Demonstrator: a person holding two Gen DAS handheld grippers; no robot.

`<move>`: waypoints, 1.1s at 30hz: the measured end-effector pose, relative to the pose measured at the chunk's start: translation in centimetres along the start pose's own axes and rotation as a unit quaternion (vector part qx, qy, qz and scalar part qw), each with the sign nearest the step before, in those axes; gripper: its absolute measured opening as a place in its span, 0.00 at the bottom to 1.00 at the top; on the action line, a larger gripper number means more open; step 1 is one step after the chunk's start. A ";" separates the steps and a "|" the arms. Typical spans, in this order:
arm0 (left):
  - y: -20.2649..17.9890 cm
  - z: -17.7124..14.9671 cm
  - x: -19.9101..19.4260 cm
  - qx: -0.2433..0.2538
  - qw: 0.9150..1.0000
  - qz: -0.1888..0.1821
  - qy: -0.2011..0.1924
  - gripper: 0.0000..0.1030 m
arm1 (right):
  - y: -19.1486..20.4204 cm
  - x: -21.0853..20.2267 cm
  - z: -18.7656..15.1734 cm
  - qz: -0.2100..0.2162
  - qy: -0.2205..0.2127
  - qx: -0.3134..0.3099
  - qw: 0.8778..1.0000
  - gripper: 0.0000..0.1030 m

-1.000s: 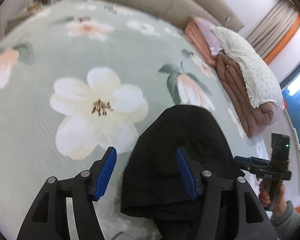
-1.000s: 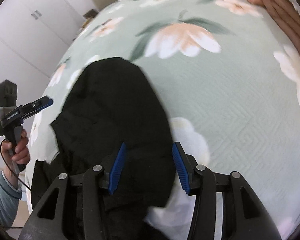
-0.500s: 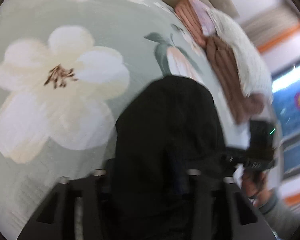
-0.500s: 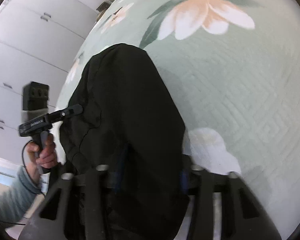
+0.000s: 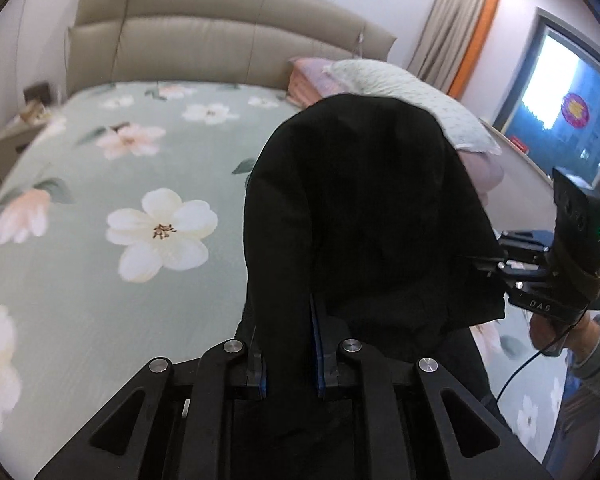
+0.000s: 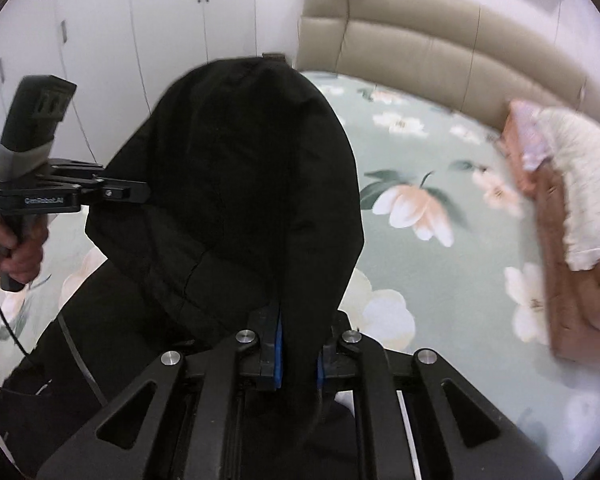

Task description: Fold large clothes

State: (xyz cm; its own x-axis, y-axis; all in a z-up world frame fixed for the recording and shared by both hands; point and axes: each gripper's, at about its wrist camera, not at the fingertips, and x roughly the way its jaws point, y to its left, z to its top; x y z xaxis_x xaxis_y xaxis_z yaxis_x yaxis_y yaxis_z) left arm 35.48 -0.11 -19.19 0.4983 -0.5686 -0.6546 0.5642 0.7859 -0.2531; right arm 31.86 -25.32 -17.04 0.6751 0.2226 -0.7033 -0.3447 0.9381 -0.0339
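The room was a bedroom: a wide bed [image 5: 100, 288] under a pale green cover with large flowers filled the left and centre of the left wrist view, a padded beige headboard [image 5: 204, 40] ran across the top, and folded bedding with a white pillow [image 5: 400, 88] lay at the upper right. In the right wrist view, white cupboard doors [image 6: 140, 20] occupied the upper left.

The task item was a black garment [image 5: 364, 208]. It stood in the centre of both views, raised off the bed and draped forward over the fingers, its upper edge forming a rounded hump.

We found the left gripper [image 5: 288, 352] at the lower centre of its view, with its jaws closing and already pinching a band of black cloth between the blue pads [image 5: 315, 344]. The right gripper [image 6: 298, 354] was clamped tight on another fold of the same garment. Each tool also appeared in the other's view, biting the cloth at the frame's side edge.

We judged the step in hand to be the lift that precedes a fold, with both edges seized and raised.

The next move called for:
1. Keeping both grips firm.
2. Carrying the two held edges together, at equal height, over the bed.
3. Lowering the cloth so it lay flat, without bunching.
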 end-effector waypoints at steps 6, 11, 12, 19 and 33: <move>-7.0 -6.5 -7.3 0.073 0.994 0.075 -0.024 0.16 | 6.1 -7.2 -5.2 -0.071 -0.013 -0.038 0.997 0.11; -10.4 -16.4 -7.9 0.102 0.982 0.161 0.014 0.23 | 9.8 -7.9 -12.6 -0.105 0.038 -0.029 0.993 0.12; -10.3 -18.5 -6.8 0.102 0.977 0.183 0.046 0.23 | 9.9 -7.3 -13.7 -0.107 0.054 -0.022 0.993 0.13; -7.3 -26.2 -7.7 0.049 0.961 0.238 0.135 0.23 | 6.2 -4.8 -19.0 -0.078 0.158 0.122 0.977 0.33; -8.5 -11.7 -6.7 -0.096 0.992 0.015 0.082 0.26 | 4.7 -6.9 -8.4 -0.006 0.050 0.209 0.977 0.48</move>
State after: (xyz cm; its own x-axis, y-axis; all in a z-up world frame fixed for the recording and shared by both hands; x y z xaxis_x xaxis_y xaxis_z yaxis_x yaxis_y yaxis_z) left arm 19.65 -0.10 -21.02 0.3897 -0.5091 -0.7674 0.4079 0.8425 -0.3518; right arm 20.08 -24.70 -18.27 0.6039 0.2037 -0.7706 -0.0276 0.9716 0.2352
